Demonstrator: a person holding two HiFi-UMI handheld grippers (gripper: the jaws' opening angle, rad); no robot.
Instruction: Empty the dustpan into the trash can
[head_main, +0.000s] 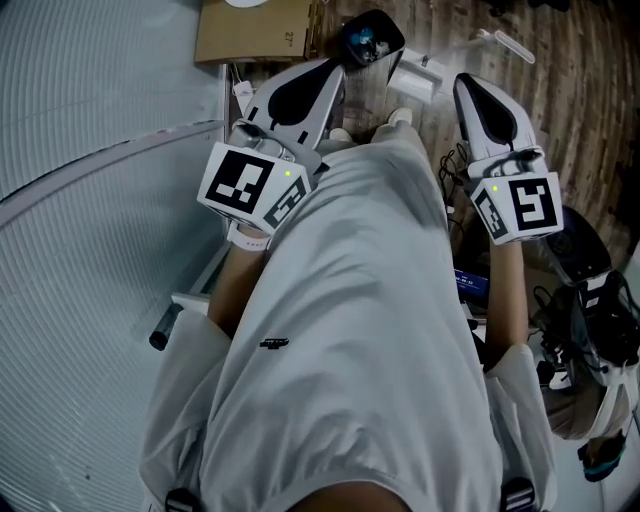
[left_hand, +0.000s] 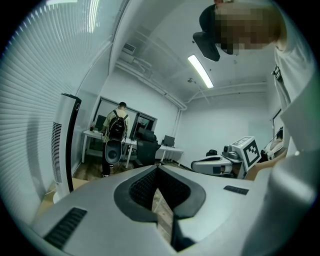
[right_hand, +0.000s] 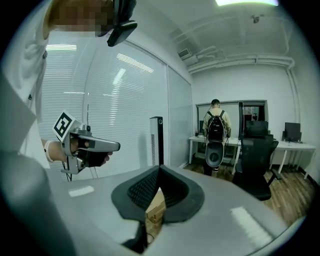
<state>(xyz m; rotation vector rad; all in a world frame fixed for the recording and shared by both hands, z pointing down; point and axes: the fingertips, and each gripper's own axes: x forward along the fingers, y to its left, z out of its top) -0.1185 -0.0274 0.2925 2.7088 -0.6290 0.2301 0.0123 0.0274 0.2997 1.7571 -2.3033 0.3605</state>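
Gripping nothing, the two, left gripper (head_main: 333, 65) and right gripper (head_main: 463, 82), have jaws closed

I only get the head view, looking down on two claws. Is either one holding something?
Observer: No. The left gripper view shows the left claw shut, with nothing between its pads.
Visitor: And the other?
Observer: The right claw is shut and empty too, seen from its own camera.
Visitor: What's ahead of them?
Observer: A person stands at a desk across the room, back turned.
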